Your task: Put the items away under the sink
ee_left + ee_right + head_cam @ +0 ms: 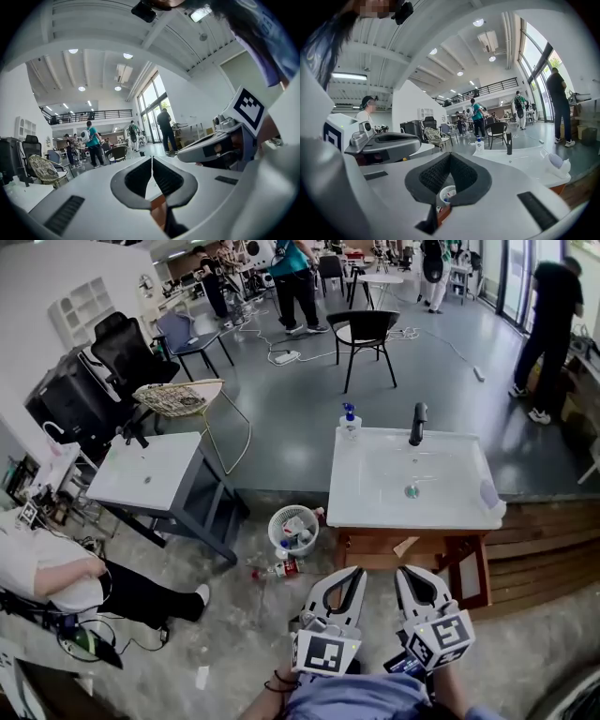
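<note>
A white sink (375, 486) on a wooden frame stands ahead, with a black tap (418, 423), a soap bottle (351, 420) and a pale item (488, 493) on it. A white basket (293, 529) with several items sits on the floor left of the sink, with a bottle (277, 570) lying beside it. My left gripper (357, 571) and right gripper (402, 571) hang side by side, low in the head view, short of the sink, both shut and empty. In the right gripper view the jaws (449, 154) frame the basket (447, 193) below them. The left gripper (151, 158) points into the hall.
A grey table (150, 470) stands to the left, with a wicker chair (180, 397) behind it. A black chair (364, 329) stands beyond the sink. A seated person (56, 577) is at the left edge. Wooden decking (544, 531) runs right of the sink. People stand further back.
</note>
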`<state>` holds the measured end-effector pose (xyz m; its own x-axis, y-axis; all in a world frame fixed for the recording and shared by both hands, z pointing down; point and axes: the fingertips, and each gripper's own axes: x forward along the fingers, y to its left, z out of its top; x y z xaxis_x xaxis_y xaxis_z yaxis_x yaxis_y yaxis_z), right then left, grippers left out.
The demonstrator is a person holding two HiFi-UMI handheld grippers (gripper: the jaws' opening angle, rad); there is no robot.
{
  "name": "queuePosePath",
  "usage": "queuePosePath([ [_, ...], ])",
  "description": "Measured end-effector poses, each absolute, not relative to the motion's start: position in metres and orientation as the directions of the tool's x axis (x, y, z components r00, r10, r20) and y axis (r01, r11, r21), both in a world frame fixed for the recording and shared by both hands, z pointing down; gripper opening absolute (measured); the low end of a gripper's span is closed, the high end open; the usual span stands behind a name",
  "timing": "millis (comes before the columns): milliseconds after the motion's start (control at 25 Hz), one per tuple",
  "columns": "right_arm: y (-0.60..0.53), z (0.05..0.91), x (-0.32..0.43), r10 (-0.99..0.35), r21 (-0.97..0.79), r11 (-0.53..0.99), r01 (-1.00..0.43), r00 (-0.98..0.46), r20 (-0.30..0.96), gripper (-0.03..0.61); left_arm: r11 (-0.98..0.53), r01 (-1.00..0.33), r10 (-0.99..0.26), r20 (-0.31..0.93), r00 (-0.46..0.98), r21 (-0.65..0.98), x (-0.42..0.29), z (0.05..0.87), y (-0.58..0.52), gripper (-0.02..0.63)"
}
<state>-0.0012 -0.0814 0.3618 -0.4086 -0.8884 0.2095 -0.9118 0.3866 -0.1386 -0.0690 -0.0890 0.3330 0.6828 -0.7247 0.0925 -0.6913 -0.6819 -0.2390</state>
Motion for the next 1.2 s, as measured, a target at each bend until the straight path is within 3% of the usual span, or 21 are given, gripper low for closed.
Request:
queuePosePath([
  [1200,-0.216,0.380,-0.019,-0.871,-0.120,0.400,-0.909,-0.418,0.257,0.012,-0.649,-0.744,-0.760,0.131,0.636,-0.159,-0.106,0.363,-0.207,0.018],
])
